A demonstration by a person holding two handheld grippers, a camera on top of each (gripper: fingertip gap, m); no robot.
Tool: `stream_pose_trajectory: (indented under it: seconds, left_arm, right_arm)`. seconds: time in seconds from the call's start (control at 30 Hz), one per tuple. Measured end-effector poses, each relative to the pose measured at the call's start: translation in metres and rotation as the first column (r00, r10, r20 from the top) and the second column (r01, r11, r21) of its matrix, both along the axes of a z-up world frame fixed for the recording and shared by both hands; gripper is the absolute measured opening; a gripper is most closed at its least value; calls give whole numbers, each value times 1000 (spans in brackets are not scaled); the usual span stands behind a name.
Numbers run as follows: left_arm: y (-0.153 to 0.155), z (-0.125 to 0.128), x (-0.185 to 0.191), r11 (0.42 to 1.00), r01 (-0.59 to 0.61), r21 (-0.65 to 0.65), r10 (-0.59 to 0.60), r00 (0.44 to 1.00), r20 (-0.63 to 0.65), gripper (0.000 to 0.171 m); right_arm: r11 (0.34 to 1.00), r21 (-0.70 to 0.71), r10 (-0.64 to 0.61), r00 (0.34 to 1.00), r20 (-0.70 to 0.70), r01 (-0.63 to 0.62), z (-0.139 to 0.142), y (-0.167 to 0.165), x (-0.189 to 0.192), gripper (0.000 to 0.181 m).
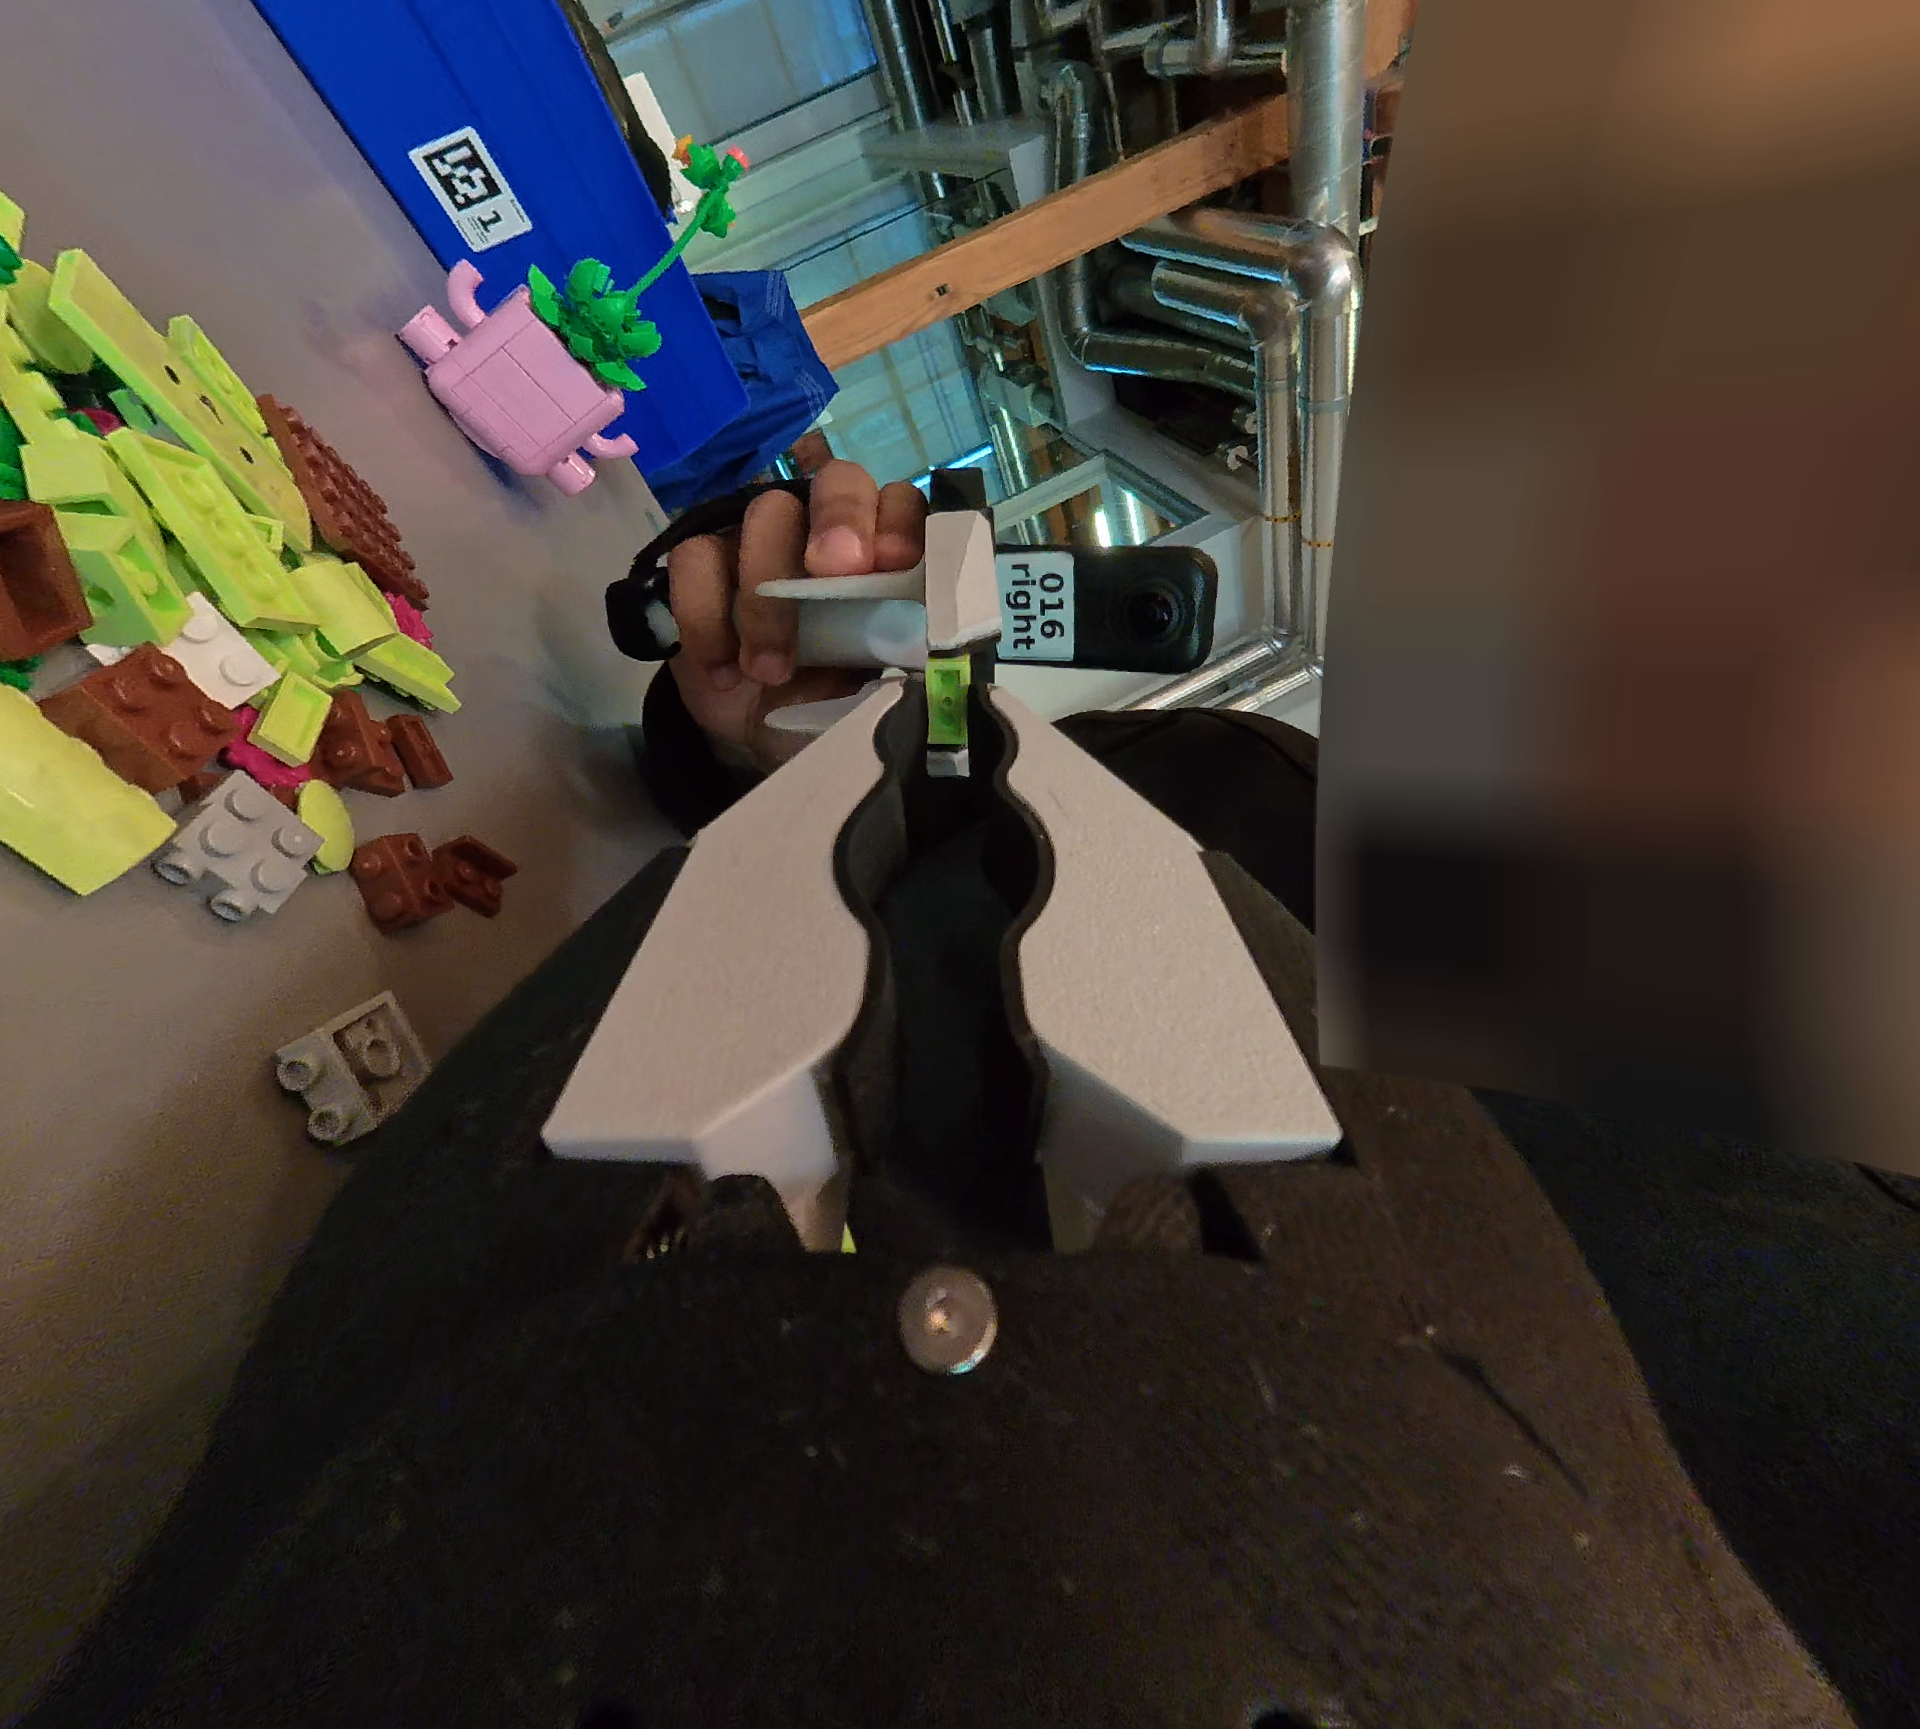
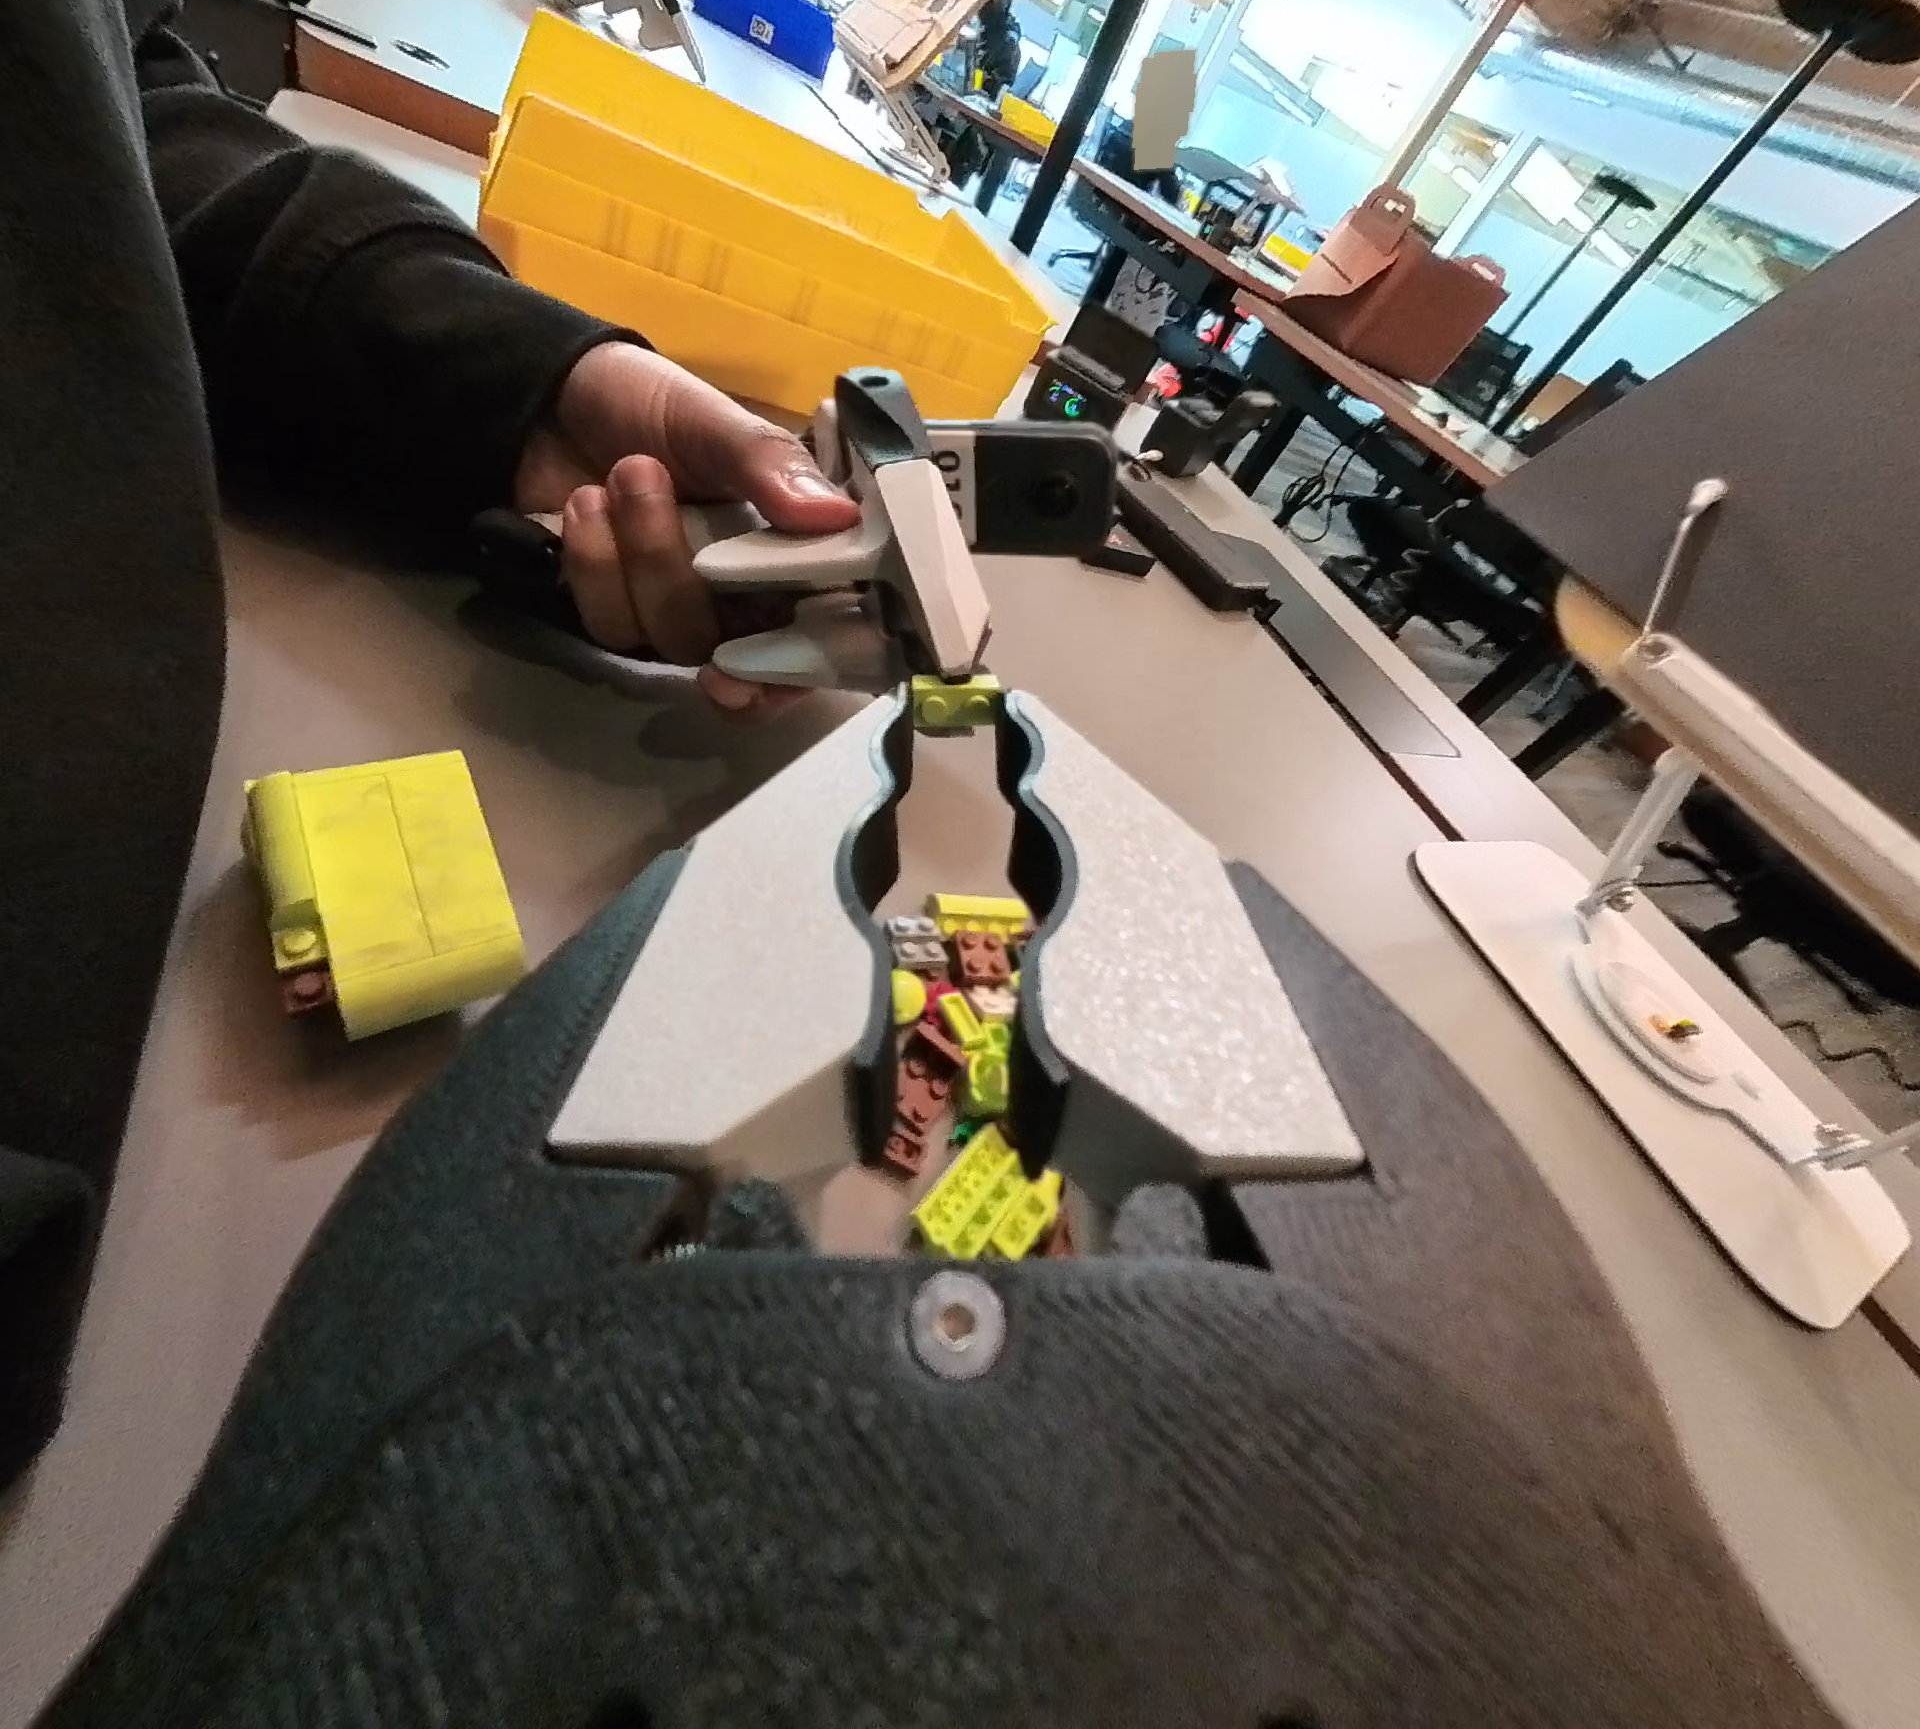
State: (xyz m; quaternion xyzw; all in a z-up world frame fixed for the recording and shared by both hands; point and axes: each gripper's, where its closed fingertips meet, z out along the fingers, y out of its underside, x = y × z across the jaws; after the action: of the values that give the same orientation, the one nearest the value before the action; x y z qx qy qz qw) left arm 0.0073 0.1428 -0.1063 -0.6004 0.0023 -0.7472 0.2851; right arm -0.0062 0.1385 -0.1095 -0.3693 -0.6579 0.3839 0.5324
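My left gripper (image 1: 948,703) is shut on a small lime green brick (image 1: 948,692) at its fingertips, with a small grey piece just below the brick. My right gripper (image 1: 954,640) faces it from the far side, held by a hand, and its tips meet the same brick. In the right wrist view my right gripper (image 2: 951,708) is shut on the lime brick (image 2: 951,705), held above the table. The left gripper (image 2: 961,666) comes down on the brick from above. I cannot tell whether it is one brick or two joined.
A pile of lime, brown and grey bricks (image 1: 156,536) lies on the grey table (image 1: 208,121), and shows below my right gripper (image 2: 966,1004). A pink brick pot with a green plant (image 1: 530,380) stands by a blue bin (image 1: 436,69). A lime block (image 2: 384,890), yellow bin (image 2: 748,225) and white lamp base (image 2: 1662,1056) are nearby. The grippers are tip to tip, or close to it.
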Motion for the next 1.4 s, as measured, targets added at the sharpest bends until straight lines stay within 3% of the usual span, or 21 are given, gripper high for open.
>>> stream_pose_trajectory:
  seconds: [0.47,0.73,0.8,0.87,1.03,1.1,1.17,1.4]
  left_arm:
    - [-9,9,4,998,52,28,-52,999,10,4]
    - [-9,9,1,998,37,50,-35,999,-26,4]
    - [4,14,-32,995,-88,43,87,996,22,0]
    - [12,5,-63,974,-209,91,218,971,-95,0]
    - [0,17,-30,986,-112,120,116,993,-30,0]
    - [-7,13,-12,996,-28,82,28,1000,2,29]
    - [-14,14,3,998,34,61,-37,998,53,33]
    - [-14,12,9,999,45,31,-48,994,96,16]
  right_arm:
    - [979,-179,98,995,-1,-97,9,-7,6,13]
    - [977,-190,97,995,-5,-96,10,-7,6,14]
    - [971,-225,63,995,-78,-79,24,7,17,13]
    - [955,-290,35,995,-99,-62,28,25,27,13]
    - [974,-220,51,997,-50,-61,15,13,17,14]
    - [979,-191,64,996,-54,-74,13,8,15,14]
    - [980,-172,88,995,-54,-97,11,1,13,14]
    - [986,-113,122,992,-37,-125,6,-12,8,14]
